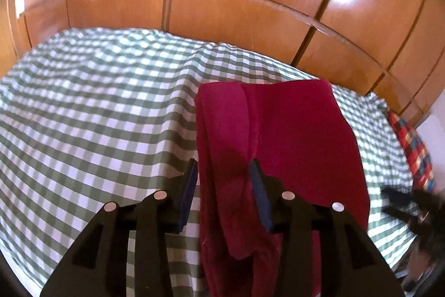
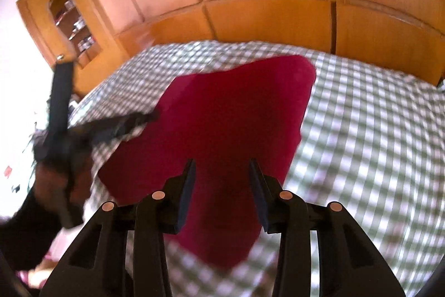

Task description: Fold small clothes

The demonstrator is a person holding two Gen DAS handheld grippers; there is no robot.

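A dark red garment [image 1: 281, 135] lies folded lengthwise on the green-and-white checked bedcover [image 1: 97, 113]. My left gripper [image 1: 224, 167] is open and empty, just above the garment's near left part, with a folded layer between its fingers. In the right wrist view the same garment [image 2: 230, 113] lies under my right gripper [image 2: 221, 166], which is open and empty above its near end. The left gripper [image 2: 116, 121] shows blurred at the left of the right wrist view. The right gripper [image 1: 400, 199] shows blurred at the right edge of the left wrist view.
Wooden wardrobe doors [image 1: 222, 4] stand right behind the bed. A multicoloured checked cloth [image 1: 414, 146] lies at the bed's right end. A wooden shelf unit with small items [image 2: 75, 27] stands at the left in the right wrist view.
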